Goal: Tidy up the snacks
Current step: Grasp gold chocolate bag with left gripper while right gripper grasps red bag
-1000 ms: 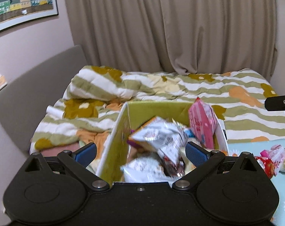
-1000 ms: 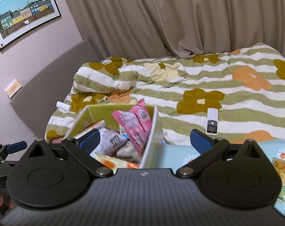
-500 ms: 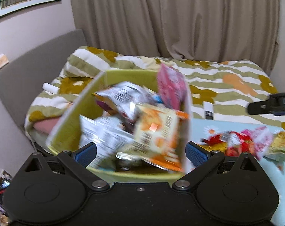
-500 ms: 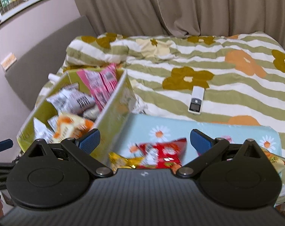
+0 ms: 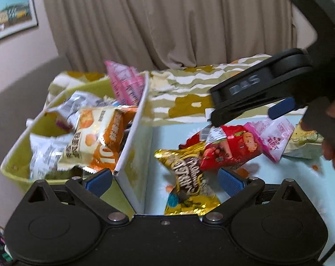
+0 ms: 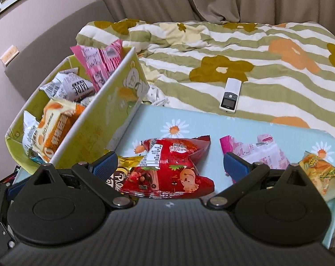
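Beside the striped bed, the pale blue table (image 6: 251,126) carries loose snacks, the red bag (image 6: 171,166) at lower centre between the wide-open, empty right gripper (image 6: 170,161) jaws, while the left gripper (image 5: 165,180), also open and empty, straddles the box (image 5: 132,155) wall, so closing could snag the gold bag (image 5: 187,177) too.

Snack packets in a green box and on a table, seen past an open left gripper (image 5: 165,180).

The green box (image 5: 132,155) stands at the table's (image 5: 167,137) left edge, heaped with packets: an orange-and-white one (image 5: 96,139) on top, silver ones (image 5: 45,155) beside it, a pink one (image 5: 126,84) upright at the back. Just right of the box, a gold packet (image 5: 187,177) lies on the table, a red packet (image 5: 231,146) overlapping it, with a pale pink packet (image 5: 273,135) and a yellow packet (image 5: 304,141) further right. The right gripper (image 5: 251,104) hangs above the red packet. Behind the box are a striped floral quilt (image 5: 189,88) and beige curtains (image 5: 167,22).
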`<state>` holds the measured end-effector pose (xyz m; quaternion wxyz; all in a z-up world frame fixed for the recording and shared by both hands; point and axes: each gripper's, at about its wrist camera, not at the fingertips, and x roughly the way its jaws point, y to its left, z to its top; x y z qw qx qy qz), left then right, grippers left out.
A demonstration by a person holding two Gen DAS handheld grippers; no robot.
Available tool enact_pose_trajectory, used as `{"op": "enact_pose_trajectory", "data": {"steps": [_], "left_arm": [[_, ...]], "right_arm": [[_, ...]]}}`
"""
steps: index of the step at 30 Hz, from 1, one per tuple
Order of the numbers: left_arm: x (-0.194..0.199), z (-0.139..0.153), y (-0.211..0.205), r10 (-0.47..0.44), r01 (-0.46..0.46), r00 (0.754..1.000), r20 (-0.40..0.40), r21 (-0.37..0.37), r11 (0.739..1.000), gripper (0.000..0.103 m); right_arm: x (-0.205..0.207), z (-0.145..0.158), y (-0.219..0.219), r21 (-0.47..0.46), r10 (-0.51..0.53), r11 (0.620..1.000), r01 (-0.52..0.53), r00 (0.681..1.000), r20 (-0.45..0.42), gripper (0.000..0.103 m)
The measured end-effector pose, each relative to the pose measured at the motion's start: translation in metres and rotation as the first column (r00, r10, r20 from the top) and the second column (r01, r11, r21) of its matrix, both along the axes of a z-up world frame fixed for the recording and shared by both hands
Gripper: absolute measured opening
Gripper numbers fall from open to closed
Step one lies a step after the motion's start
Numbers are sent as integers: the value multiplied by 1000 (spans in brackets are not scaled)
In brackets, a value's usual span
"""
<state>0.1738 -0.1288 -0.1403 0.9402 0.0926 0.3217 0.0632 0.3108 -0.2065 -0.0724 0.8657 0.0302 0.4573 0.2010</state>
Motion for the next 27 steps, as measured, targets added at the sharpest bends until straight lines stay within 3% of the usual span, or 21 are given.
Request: {"op": "enact_pose_trajectory", "data": {"steps": [6,13,19,22,24,26,27], "left_arm": [[3,-7,-20,-35,34,999,23,11,999,96],[22,-26,-27,-54,54,998,-28,-13,998,96],[51,-42,-17,-8,3,994,-110,-49,999,85],[52,-45,-20,-13,11,994,-111,-17,1000,84],[55,-50,-20,-18,15,989,-145,-21,1000,76],[61,-56,-14,0,-8,980,-197,-42,999,59],[63,-58,-10,8,-21,977,-213,-57,998,59]], "right_arm": [[7,-15,0,17,-4,1000,4,1000,-20,103],[15,-22,2,24,0,1000,1,1000,-29,103],[22,-30,6,20,5,1000,-4,999,-46,103],[25,-34,8,21,7,1000,-5,999,-54,103],[27,-37,10,21,8,1000,-7,998,-61,103],[29,-39,12,19,11,1000,-10,998,-66,103],[29,-41,13,17,13,1000,-12,997,-70,103]]}}
